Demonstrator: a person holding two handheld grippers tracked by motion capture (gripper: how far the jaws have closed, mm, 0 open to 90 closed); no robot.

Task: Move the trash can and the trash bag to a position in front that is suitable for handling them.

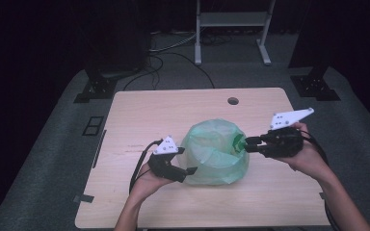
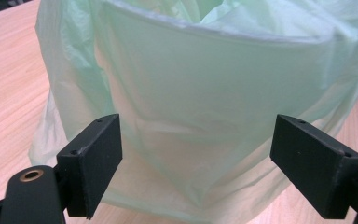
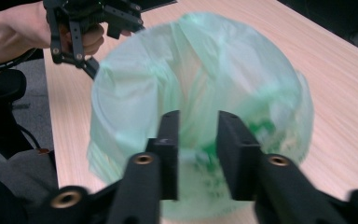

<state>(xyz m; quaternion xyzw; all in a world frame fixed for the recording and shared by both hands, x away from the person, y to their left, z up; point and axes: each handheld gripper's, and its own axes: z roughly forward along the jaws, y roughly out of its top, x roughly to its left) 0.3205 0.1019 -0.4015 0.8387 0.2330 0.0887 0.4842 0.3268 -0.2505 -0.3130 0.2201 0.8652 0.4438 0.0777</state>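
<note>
A round bin lined with a pale green plastic bag [image 1: 214,151] stands in the middle of the wooden table [image 1: 149,110]. My left gripper [image 1: 187,160] sits low at the bin's front left side, open, its jaws spread wide on either side of the bag's wall [image 2: 214,93] without touching it. From the right, my right gripper [image 1: 246,143] reaches the rim. In the right gripper view its jaws [image 3: 198,126] stand close together with a bunched fold of bag [image 3: 200,74] between them. The left gripper [image 3: 106,44] shows beyond the bin there.
A cable hole [image 1: 232,101] is in the table's far edge. Behind the table stand a white frame [image 1: 231,29] and dark stands [image 1: 96,86] with cables on the grey floor. The table top is bare wood left of the bin.
</note>
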